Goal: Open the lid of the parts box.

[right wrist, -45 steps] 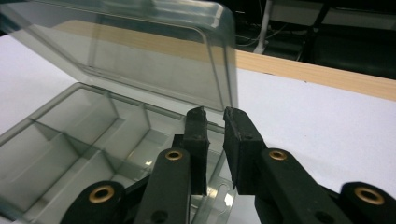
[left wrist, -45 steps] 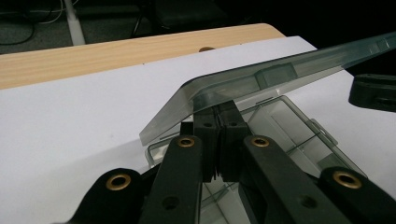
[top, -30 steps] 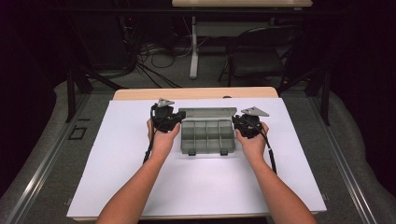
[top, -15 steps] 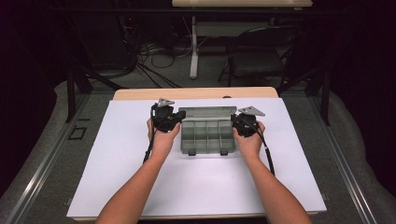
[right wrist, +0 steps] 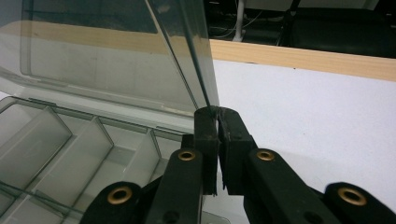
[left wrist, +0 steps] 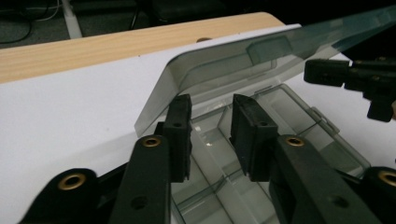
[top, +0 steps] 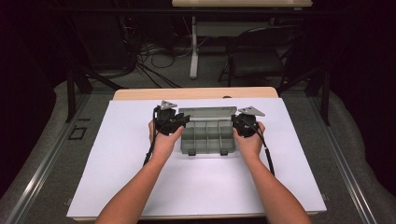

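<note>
Smoky grey plastic marks the organiser box [top: 207, 137], which sits in the middle of the white table [top: 116, 177] with its lid [top: 208, 112] raised and tilted back. We keep the right tongs [right wrist: 215, 122] pinched together on the lid's side edge, which seems to be what props it open. Our left tongs [left wrist: 210, 135] have just been opening; the jaws stand apart over the near compartments with nothing between them, the lid's corner free just beyond, so we judge that this side has let go
</note>
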Motion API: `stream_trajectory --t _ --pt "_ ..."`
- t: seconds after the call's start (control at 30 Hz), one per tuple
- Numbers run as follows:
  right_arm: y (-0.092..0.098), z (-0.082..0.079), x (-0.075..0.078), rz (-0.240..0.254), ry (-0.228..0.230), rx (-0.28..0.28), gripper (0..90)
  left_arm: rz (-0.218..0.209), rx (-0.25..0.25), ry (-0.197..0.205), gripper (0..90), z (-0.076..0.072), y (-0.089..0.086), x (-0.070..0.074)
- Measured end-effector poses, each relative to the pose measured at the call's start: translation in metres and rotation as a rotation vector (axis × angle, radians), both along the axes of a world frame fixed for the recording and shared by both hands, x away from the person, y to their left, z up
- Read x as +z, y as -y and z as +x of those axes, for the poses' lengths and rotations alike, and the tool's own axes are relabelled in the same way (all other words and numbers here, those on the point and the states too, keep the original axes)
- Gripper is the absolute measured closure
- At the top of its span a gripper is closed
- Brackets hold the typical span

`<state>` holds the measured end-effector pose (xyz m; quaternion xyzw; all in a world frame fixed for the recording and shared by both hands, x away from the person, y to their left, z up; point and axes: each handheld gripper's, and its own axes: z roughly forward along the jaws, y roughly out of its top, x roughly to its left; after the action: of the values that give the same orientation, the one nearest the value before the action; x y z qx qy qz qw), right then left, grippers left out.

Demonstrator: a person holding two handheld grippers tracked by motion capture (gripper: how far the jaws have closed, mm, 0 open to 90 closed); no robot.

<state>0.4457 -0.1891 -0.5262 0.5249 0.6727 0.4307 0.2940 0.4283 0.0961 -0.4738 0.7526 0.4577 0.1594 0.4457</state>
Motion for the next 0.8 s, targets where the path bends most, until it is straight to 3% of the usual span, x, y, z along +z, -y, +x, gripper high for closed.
stream_trajectory --t 0.33,0.8 --pt "0.0 -0.001 0.0 -0.003 -0.005 -0.002 87.4 0.029 0.007 -0.045 59.3 -0.005 -0.003 -0.017" --pt "0.0 -0.001 0.0 -0.006 -0.005 -0.001 87.4 0.103 0.035 -0.124 54.2 -0.008 -0.005 -0.045"
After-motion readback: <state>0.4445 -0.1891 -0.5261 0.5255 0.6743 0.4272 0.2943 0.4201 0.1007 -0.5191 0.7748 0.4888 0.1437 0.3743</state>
